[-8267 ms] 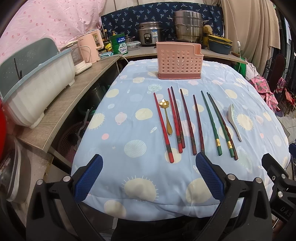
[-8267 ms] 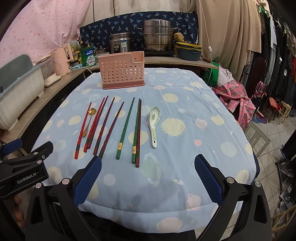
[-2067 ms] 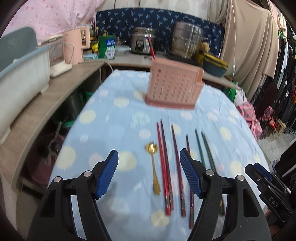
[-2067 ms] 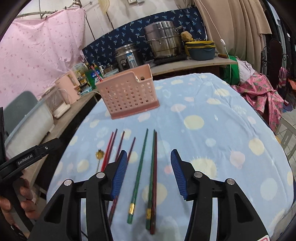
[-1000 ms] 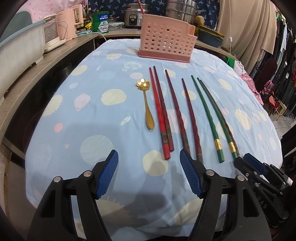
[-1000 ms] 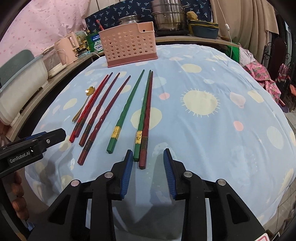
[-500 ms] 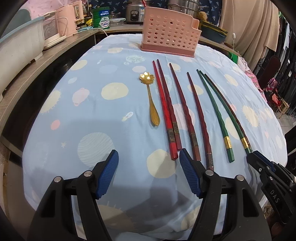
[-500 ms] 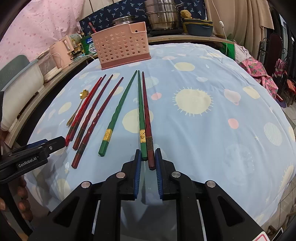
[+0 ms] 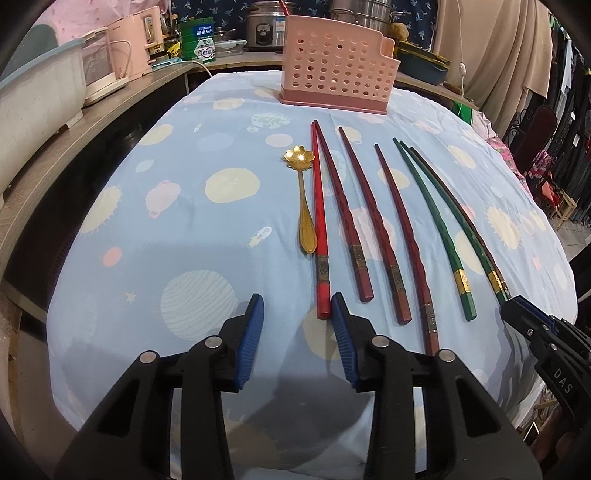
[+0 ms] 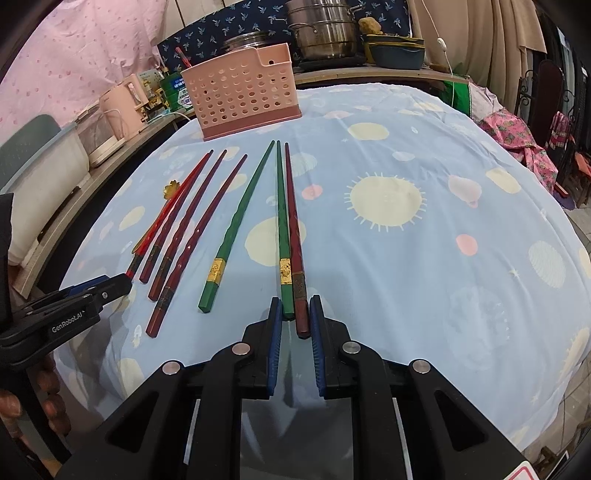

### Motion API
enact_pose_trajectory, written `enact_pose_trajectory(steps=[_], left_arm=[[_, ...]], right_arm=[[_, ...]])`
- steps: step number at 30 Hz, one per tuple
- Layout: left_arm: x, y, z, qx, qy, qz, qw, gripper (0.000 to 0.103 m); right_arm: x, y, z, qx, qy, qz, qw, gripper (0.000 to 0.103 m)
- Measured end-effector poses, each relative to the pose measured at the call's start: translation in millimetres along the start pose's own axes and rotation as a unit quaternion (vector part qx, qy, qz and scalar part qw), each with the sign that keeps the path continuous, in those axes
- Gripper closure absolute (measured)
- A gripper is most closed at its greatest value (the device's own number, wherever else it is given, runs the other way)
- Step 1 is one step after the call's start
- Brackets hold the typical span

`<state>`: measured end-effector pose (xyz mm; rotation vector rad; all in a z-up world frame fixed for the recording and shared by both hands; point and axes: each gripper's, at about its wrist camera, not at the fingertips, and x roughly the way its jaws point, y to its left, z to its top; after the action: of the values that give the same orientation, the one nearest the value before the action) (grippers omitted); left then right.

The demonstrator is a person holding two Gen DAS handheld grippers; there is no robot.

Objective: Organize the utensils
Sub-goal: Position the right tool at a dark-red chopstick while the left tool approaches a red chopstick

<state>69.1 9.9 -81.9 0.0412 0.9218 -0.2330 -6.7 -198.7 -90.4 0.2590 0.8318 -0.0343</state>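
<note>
Several chopsticks lie in a row on the blue patterned tablecloth [image 9: 207, 236]. A gold flower spoon [image 9: 304, 206] lies at their left. A pink perforated holder [image 9: 334, 79] stands at the far end with one red chopstick in it; it also shows in the right wrist view [image 10: 243, 90]. My left gripper [image 9: 297, 306] is open low over the cloth, its right finger beside the near end of the bright red chopstick [image 9: 320, 236]. My right gripper [image 10: 294, 308] is narrowly open around the near ends of a green chopstick [image 10: 282, 236] and a dark red chopstick [image 10: 295, 243].
A wooden counter [image 9: 48, 155] runs along the left with a pale plastic bin [image 9: 33, 92] and a pink kettle [image 9: 129, 44]. Steel pots [image 10: 321, 29] and a rice cooker stand behind the holder. Clothes hang at the right.
Both grippers have dropped to the near ends of the chopsticks. The left jaws have narrowed; the right jaws have moved in around the green and dark red pair. The white spoon is gone from the cloth.
</note>
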Motion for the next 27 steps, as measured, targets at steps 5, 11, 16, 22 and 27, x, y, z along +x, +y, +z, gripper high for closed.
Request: enact_pose_trajectory(steps=[5,11,16,22,27], left_arm=[[-1,0,-1,0.002,0.0,-0.002,1.0,0.067],[-2,2,-3,0.001,0.0,-0.004,1.0,0.067],[-2,2,-3,0.0,-0.001,-0.004,1.0,0.067],[0,4,1,-0.006,0.0,-0.005,1.0,0.067],[5,2,6,-0.001,-0.003,0.001,1.0,0.067]], right_arm=[[-5,-2,-3,-0.002,0.002,0.002,1.0,0.089],[-9,-6,-8,-0.005,0.005,-0.002,1.0,0.089],[-6,-8,-7,-0.003,0.001,-0.008,1.0,0.091],[0,-9,0,-0.003,0.001,-0.01,1.0,0.091],[8,-6,7,-0.01,-0.003,-0.012,1.0,0.091]])
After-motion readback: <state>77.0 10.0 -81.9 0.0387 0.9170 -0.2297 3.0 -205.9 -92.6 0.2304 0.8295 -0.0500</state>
